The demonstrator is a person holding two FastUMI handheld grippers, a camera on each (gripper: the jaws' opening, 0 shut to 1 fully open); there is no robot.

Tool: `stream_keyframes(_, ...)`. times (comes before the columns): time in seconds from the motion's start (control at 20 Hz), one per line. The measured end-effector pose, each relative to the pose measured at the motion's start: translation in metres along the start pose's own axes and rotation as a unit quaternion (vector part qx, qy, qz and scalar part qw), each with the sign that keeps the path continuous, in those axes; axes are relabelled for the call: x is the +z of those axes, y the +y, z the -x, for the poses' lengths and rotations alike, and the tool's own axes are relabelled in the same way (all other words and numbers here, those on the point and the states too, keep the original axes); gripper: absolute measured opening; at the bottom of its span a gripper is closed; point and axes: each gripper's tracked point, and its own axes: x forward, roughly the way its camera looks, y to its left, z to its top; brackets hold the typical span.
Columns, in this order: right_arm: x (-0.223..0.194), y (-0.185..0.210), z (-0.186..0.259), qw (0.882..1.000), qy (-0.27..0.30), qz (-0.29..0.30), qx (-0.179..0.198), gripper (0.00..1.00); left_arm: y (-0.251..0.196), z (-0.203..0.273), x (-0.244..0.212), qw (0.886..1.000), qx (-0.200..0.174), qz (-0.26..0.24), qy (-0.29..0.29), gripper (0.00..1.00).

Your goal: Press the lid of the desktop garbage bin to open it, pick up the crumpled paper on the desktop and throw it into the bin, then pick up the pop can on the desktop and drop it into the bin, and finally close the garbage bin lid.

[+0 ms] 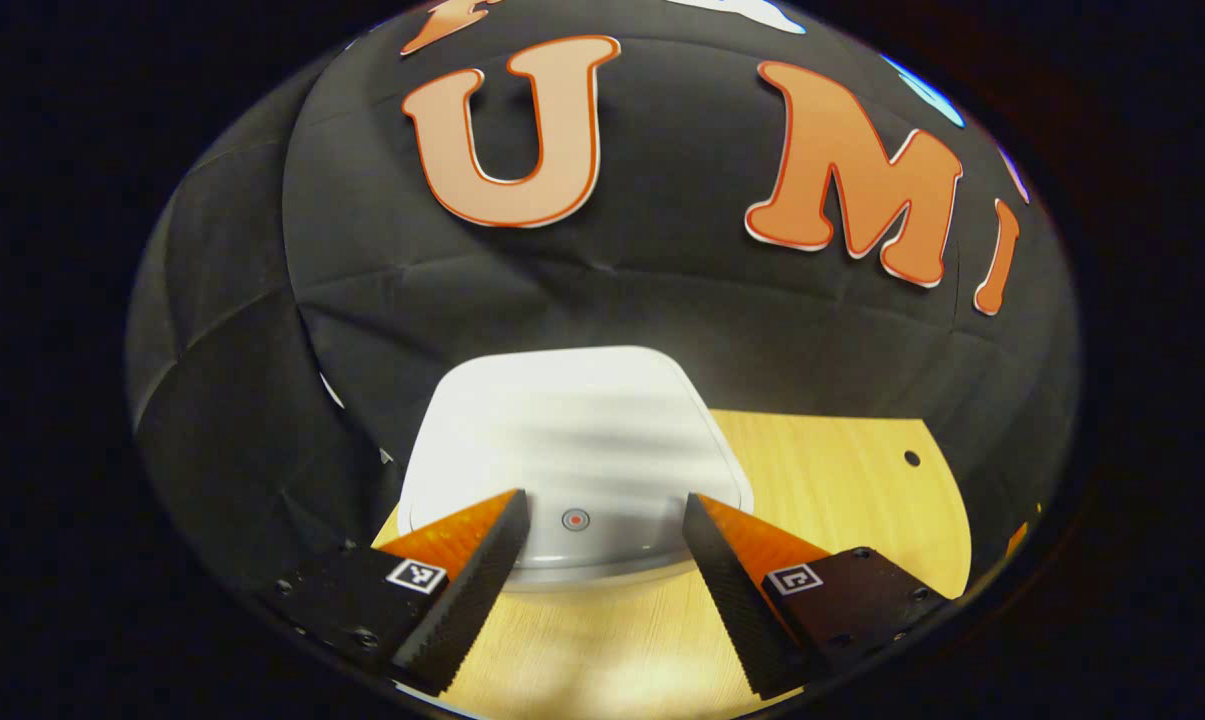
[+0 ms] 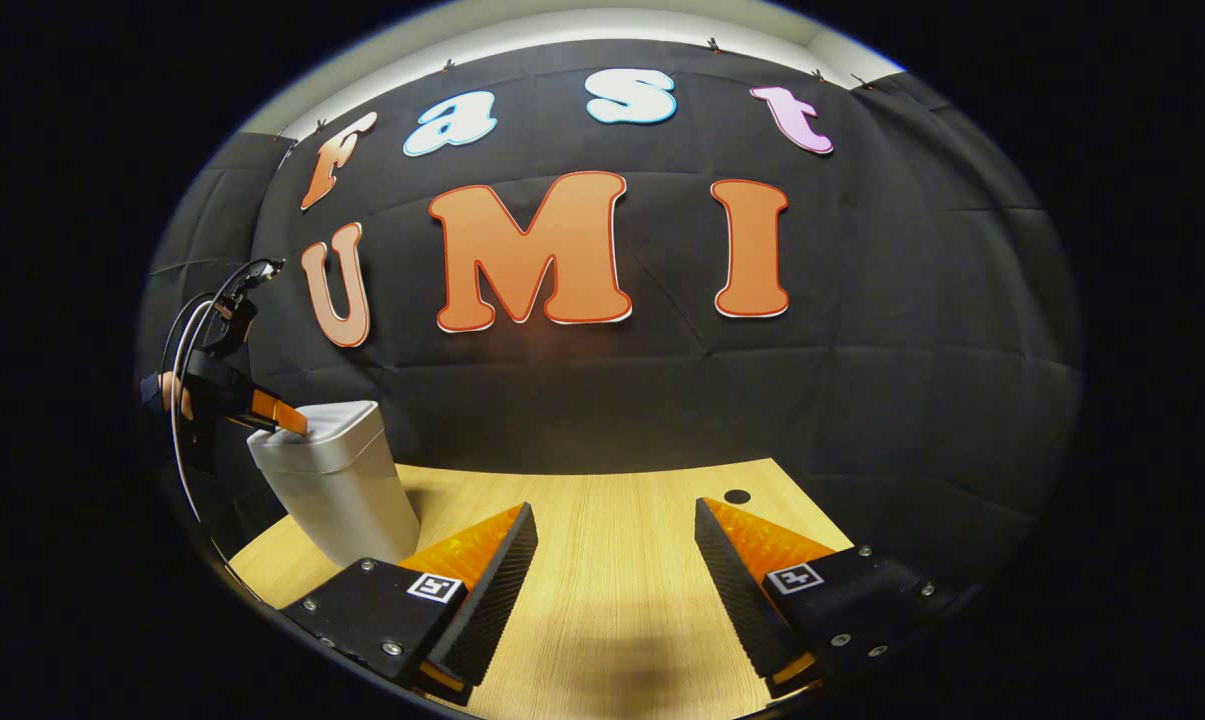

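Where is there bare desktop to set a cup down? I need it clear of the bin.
Free: the wooden desktop between the bin and the cable hole, ahead of the right tongs. Also the strip right of the bin. Crowded: over the lid, where the left tongs hover.

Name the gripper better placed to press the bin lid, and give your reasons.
Left. The left gripper hangs open right over the lid of the bin, its fingers flanking the round button. The right gripper is open over bare desk, off to the bin's side.
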Motion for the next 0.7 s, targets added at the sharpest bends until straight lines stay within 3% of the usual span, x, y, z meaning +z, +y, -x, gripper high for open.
stream_keyframes(0.3,0.001,0.004,-0.005,1.000,-0.001,-0.005,0.019,0.95,0.001,-0.004,0.011,0.999,0.015,0.010,-0.030,0.99)
stream_keyframes(0.5,0.008,0.003,-0.007,1.000,-0.009,0.004,0.023,0.95,-0.005,0.003,0.038,0.993,0.021,0.014,-0.115,0.99)
stream_keyframes(0.7,0.020,0.000,-0.008,1.000,-0.019,0.004,0.020,0.95,-0.023,0.015,0.068,0.980,0.002,0.024,-0.198,0.98)
